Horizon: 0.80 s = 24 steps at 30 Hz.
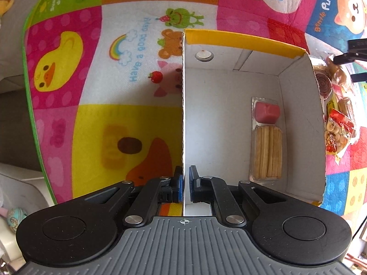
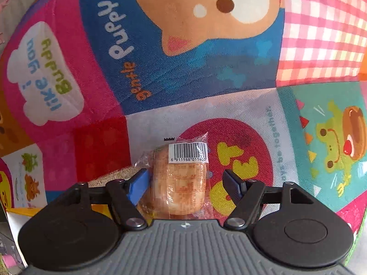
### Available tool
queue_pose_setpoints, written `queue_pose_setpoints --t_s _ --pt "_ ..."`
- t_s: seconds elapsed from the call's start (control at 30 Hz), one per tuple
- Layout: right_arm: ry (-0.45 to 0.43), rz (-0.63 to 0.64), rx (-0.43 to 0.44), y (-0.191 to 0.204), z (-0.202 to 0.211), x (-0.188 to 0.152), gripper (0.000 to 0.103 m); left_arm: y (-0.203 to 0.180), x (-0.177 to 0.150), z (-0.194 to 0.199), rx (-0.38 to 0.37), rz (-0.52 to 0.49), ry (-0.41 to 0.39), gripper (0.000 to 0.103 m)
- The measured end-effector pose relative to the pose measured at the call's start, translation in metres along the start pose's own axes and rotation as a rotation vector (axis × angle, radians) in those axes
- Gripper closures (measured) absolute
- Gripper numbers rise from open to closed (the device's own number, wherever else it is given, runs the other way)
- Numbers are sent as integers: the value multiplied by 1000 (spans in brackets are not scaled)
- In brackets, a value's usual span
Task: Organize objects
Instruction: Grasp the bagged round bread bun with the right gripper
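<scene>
A white cardboard box with a yellow rim [image 1: 240, 41] stands open on a colourful cartoon mat [image 1: 91, 126]. My left gripper [image 1: 183, 171] points straight down and is shut on the box's left wall, one pad on each side of it. Inside the box lies a clear pack of biscuit sticks [image 1: 267, 153] with a pink dip cup [image 1: 267, 113]. In the right wrist view a clear-wrapped bun with a barcode label [image 2: 181, 183] lies on the mat between the fingers of my right gripper [image 2: 185, 178]. That gripper is open; its right finger [image 2: 231, 183] stands clear of the wrapper.
Several wrapped snacks [image 1: 339, 126] are piled on the mat just right of the box. A grainy tan snack [image 2: 114, 176] lies behind my right gripper's left finger. A corner of the box [image 2: 13, 215] shows at the lower left. A grey floor borders the mat's left edge [image 1: 13, 114].
</scene>
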State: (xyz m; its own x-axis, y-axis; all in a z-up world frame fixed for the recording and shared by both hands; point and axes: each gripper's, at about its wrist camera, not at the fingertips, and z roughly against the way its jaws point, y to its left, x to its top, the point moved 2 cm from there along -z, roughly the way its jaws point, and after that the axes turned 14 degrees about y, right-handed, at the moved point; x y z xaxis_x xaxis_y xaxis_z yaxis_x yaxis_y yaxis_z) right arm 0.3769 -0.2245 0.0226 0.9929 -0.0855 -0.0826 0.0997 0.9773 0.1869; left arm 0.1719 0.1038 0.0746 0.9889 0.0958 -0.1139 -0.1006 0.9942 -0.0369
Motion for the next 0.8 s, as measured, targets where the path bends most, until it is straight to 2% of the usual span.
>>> queue_pose_setpoints --t_s 0.1,0.17,0.2,0.37,0.53,0.8 --pt "20 -18 19 -2 -6 0 33 0 -3 -2 4 -13 5 96" --pt "21 -16 36 -3 -3 -4 43 -1 -6 -3 8 -25 3 96" --pt "21 -16 38 -4 1 -8 44 -1 -7 -4 5 -26 3 96" --pt "-11 21 33 -4 29 -38 48 1 -12 -3 -5 -51 -3 96" --pt "-25 56 68 1 65 -103 48 4 -16 -2 -25 -87 -11 96" --pt "126 109 40 40 73 -238 48 2 -20 -2 -23 -139 -16 96"
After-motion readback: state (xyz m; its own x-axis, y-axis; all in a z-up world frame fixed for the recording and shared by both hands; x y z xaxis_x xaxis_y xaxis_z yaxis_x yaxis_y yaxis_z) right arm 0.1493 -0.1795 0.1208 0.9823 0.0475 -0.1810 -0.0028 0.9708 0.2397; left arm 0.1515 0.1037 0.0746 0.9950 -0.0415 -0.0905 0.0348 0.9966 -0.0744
